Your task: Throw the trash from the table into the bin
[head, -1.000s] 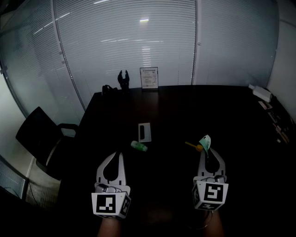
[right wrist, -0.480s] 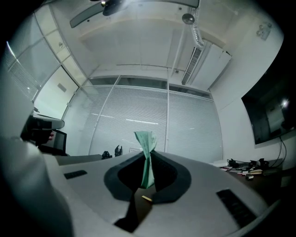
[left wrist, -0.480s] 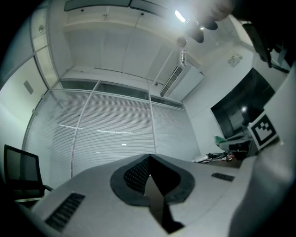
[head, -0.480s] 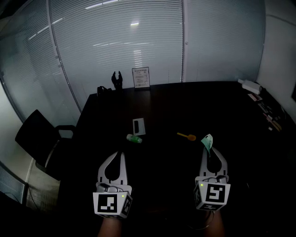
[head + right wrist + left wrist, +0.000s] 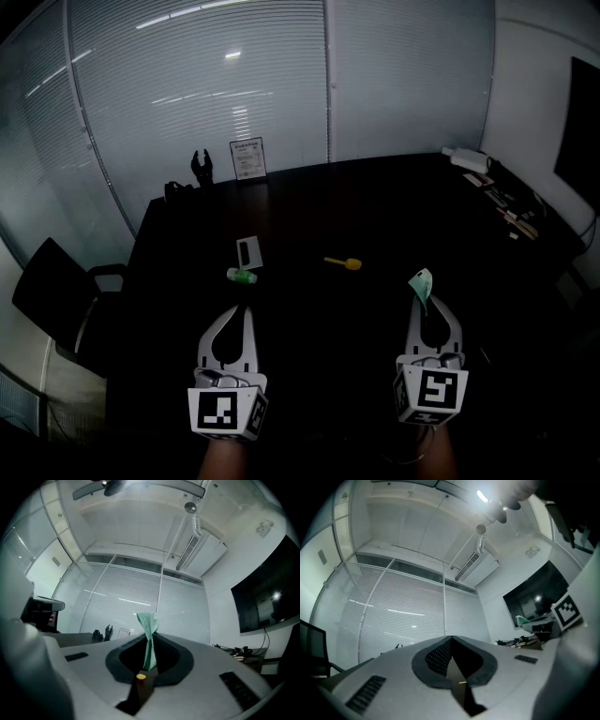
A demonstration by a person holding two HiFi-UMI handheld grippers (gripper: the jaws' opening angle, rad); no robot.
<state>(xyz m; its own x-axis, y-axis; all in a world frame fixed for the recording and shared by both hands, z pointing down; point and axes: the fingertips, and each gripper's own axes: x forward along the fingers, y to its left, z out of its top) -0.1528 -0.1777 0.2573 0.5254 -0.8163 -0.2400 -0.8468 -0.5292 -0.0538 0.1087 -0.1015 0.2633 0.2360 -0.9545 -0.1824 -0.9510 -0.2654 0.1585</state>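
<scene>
The right tool (image 5: 419, 300), low at the right of the head view, is clamped on a green wrapper (image 5: 419, 282). The wrapper sticks up past the tool's tips, above the dark tabletop (image 5: 394, 216). In the right gripper view it stands upright, pinched between the jaws.

The left tool (image 5: 244, 311), low at the left, has its jaws together with nothing between them.

More things lie on the tabletop near the middle of the head view. A small green bottle (image 5: 242, 276) lies just beside a white card (image 5: 248, 251), and a yellow scoop (image 5: 343, 263) lies to their right, apart from them.

A framed sign (image 5: 247, 157) stands at the far edge, upper left of centre. A chair (image 5: 52, 291) sits at the left edge.
</scene>
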